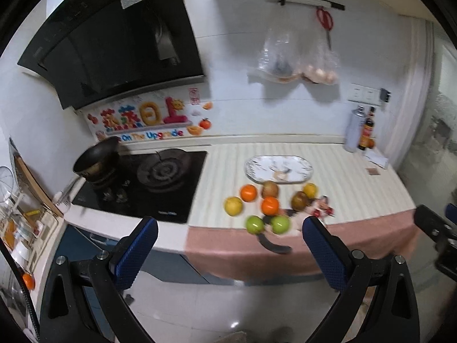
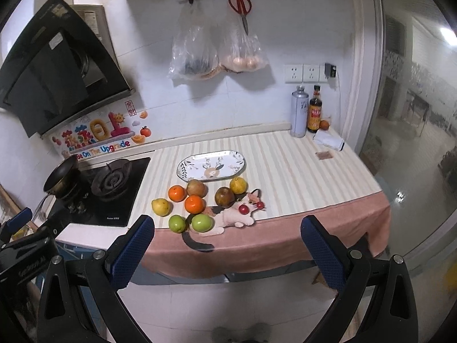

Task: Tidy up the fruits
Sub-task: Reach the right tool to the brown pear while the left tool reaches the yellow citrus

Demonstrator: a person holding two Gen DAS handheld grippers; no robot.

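Fruits [image 2: 197, 203] | orange, green, yellow, brown | clustered beside plate [image 2: 182, 168]

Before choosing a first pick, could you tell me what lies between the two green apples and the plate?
In the right wrist view, two oranges and a brown pear lie between the green apples and the plate.

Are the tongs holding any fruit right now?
No. The left tongs and right tongs are both open and empty, away from the round green apples on the counter.
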